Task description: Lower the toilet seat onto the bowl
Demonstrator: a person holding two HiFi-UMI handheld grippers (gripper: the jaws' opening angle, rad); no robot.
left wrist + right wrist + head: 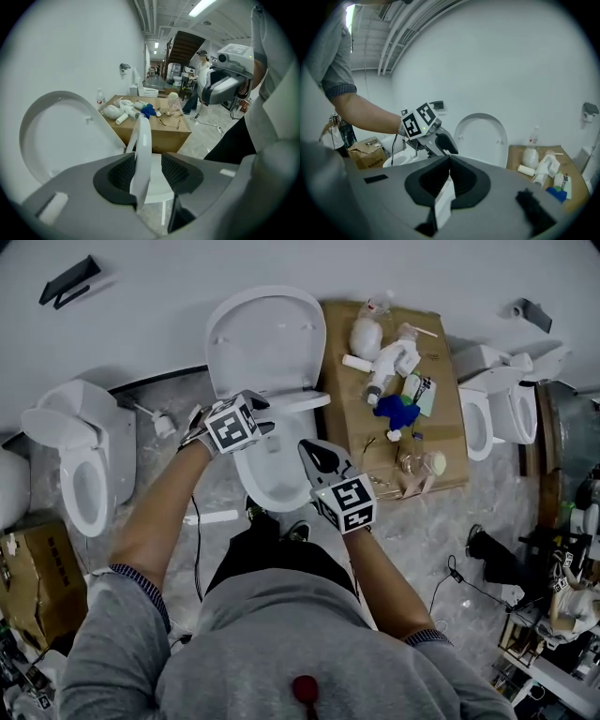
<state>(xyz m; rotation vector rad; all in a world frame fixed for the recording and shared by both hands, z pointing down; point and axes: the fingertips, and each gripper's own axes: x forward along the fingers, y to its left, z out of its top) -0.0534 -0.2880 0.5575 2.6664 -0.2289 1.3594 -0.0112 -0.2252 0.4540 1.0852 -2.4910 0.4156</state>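
The white toilet's lid [267, 334] leans upright against the wall. Its seat [305, 401] stands raised, tilted over the bowl [277, 479]. My left gripper [261, 416] is at the seat's left edge. In the left gripper view the seat [143, 140] runs edge-on between the two jaws. It lies against the left pad, with a gap to the right pad, so the left gripper [149, 171] is open. The lid [61, 131] fills that view's left. My right gripper [314, 454] hovers over the bowl's right side, shut and empty. In the right gripper view [449, 164] its jaws meet.
A cardboard box [450, 442] with bottles and a blue item stands right of the toilet. Other toilets stand at the left [80, 465] and right [497, 404]. A cable [459, 579] trails on the floor. A person [202, 75] stands far off.
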